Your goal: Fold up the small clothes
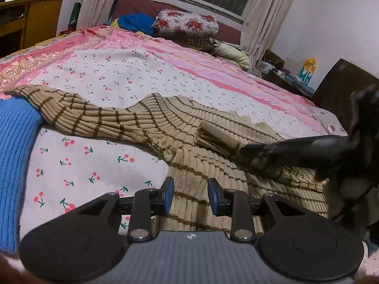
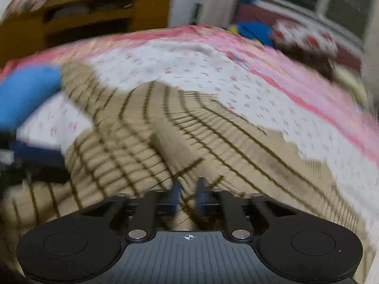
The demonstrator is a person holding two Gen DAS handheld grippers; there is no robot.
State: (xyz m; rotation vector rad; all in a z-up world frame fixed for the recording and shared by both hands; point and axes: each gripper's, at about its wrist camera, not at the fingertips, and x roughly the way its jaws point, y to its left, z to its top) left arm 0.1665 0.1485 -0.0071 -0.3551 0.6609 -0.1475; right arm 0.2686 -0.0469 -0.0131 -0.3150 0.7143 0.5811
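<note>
On the bed, over a cherry-print sheet (image 1: 99,165), a beige ribbed sweater with brown stripes (image 1: 146,127) is lying spread out, one sleeve reaching left until it is touching a blue knit garment (image 1: 16,146) at the edge. A plain beige collar (image 1: 216,138) is showing near the sweater's middle. The left gripper (image 1: 190,195) is hovering low over the sweater's near hem with its blue-padded jaws standing narrowly apart, and nothing is gripped between them. The right gripper (image 2: 188,195) is sitting over the sweater's body in a heavily blurred view; its jaws are drawn close with striped knit bunching between them, apparently pinching a fold of the sweater. From the left wrist view, the right gripper's dark fingers (image 1: 260,151) are lying against the fabric just beside the collar. A floral pillow (image 1: 187,22) is resting far back beneath the window.
</note>
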